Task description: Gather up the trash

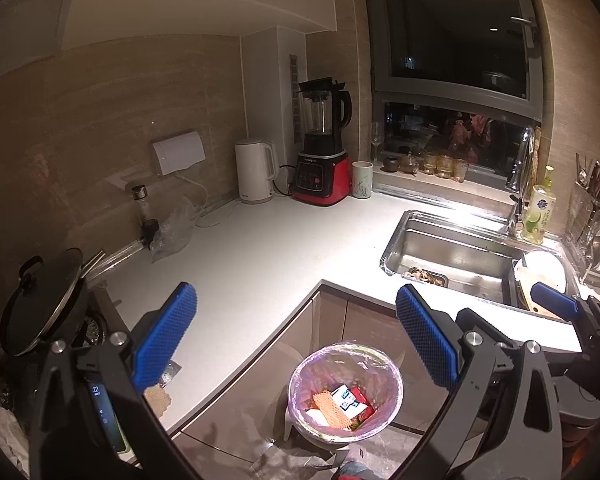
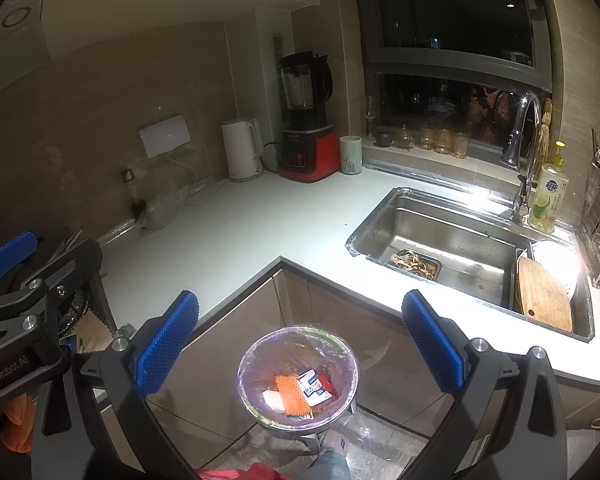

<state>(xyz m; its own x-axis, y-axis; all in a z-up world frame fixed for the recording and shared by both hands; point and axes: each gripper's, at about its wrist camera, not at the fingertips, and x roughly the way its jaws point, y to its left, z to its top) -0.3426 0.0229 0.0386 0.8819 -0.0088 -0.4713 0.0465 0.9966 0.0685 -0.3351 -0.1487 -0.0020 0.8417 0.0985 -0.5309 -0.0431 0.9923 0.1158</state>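
Observation:
A round trash bin (image 1: 392, 380) lined with a pinkish bag stands on the floor in the corner of the L-shaped counter; it also shows in the right wrist view (image 2: 352, 364). Inside lie an orange waffle-textured piece (image 1: 332, 406) (image 2: 292, 394), a white-and-blue packet (image 1: 346, 398) (image 2: 314, 388) and a red wrapper (image 1: 364, 400). My left gripper (image 1: 296, 340) is open and empty, above the bin. My right gripper (image 2: 300, 340) is open and empty, also above the bin. A tan crinkled scrap (image 1: 158, 398) lies on the counter edge by my left finger.
White counter (image 1: 260, 256) with a white kettle (image 1: 254, 170), a red blender (image 1: 322, 160), a cup (image 1: 362, 180) and a clear plastic bag (image 1: 172, 232). Steel sink (image 2: 452, 248) holds food scraps; a cutting board (image 2: 544, 292) and dish rack sit right. A pot with lid (image 1: 40, 304) sits left.

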